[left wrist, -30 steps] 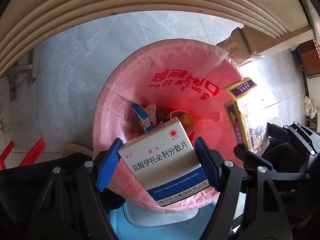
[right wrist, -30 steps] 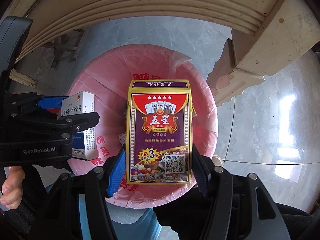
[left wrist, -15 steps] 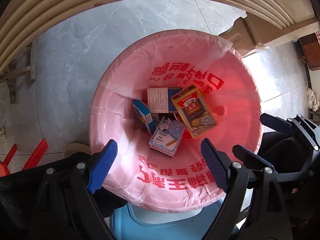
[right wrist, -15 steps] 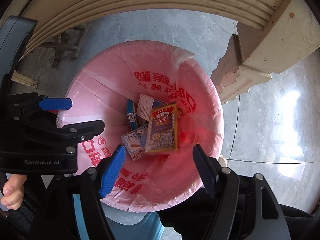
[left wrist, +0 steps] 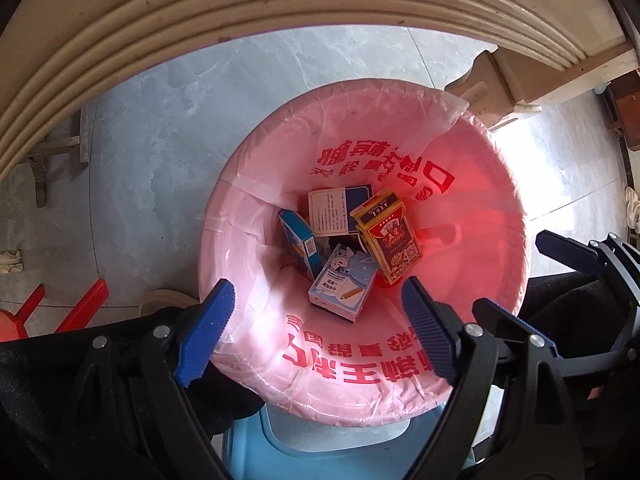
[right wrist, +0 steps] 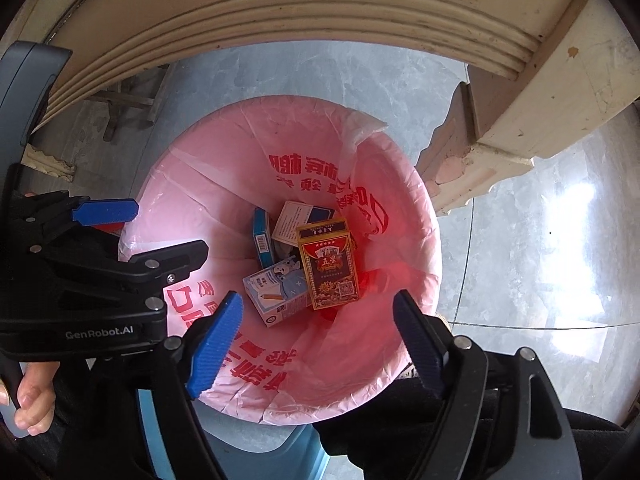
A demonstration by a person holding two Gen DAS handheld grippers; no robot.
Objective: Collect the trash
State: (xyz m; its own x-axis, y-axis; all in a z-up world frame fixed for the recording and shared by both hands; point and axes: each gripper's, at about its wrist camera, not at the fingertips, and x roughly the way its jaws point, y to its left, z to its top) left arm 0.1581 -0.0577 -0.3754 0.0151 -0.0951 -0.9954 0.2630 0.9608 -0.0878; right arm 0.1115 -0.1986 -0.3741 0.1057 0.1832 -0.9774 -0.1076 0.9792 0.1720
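So both grippers were hanging over the pink-lined trash bin, pointing pretty much straight down into it. On the left side, the left gripper had its blue pads spread wide with nothing between them, just the bag's red printing showing through the gap. Down at the bottom of the bin sat the trash: a blue box on its edge toward the left, a pale blue cartoon-printed box lying in front of it, a white-and-navy medicine box behind, and the red-and-gold playing card box leaning on the right of the pile. Over on the right, the right gripper was empty too, jaws opening wider, nothing gripped. The bin stood on grey marble floor beside a cream carved table leg.
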